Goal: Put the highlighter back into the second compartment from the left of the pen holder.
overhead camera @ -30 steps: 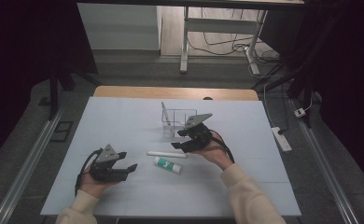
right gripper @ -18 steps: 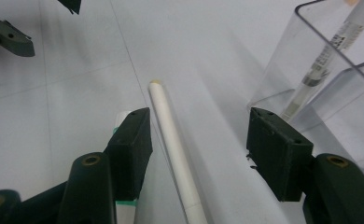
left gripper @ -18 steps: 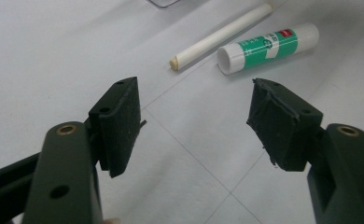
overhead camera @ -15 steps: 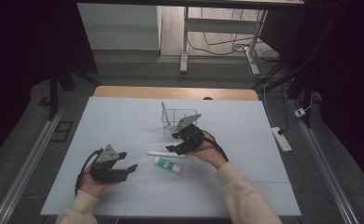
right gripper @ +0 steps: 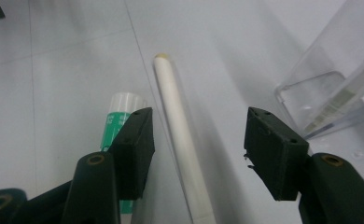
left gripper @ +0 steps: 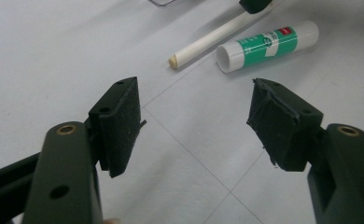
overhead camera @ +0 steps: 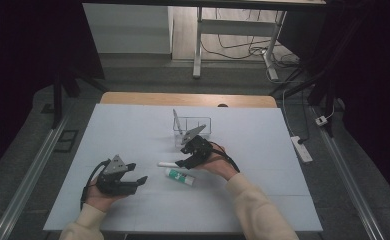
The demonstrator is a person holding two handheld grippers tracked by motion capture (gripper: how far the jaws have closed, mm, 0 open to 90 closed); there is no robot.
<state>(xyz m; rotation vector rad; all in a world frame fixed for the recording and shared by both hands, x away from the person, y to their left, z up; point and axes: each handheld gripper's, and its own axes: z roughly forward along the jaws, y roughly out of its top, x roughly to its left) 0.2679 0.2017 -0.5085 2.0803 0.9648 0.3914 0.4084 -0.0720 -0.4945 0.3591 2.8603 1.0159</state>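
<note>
My left gripper, lower left, jaws apart, grips nothing. At frame centre, my right gripper straddles the white pen, jaws just narrowing, pads clear; the glue stick lies just below.

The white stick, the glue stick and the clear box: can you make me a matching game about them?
Things:
1. white stick
2. glue stick
3. clear box
4. left tongs

Descriptions:
A. green label
B. open, nothing between the pads
C. lies between the open right tongs
D. see-through, something standing inside

Pairs: 1-C, 2-A, 3-D, 4-B
</note>
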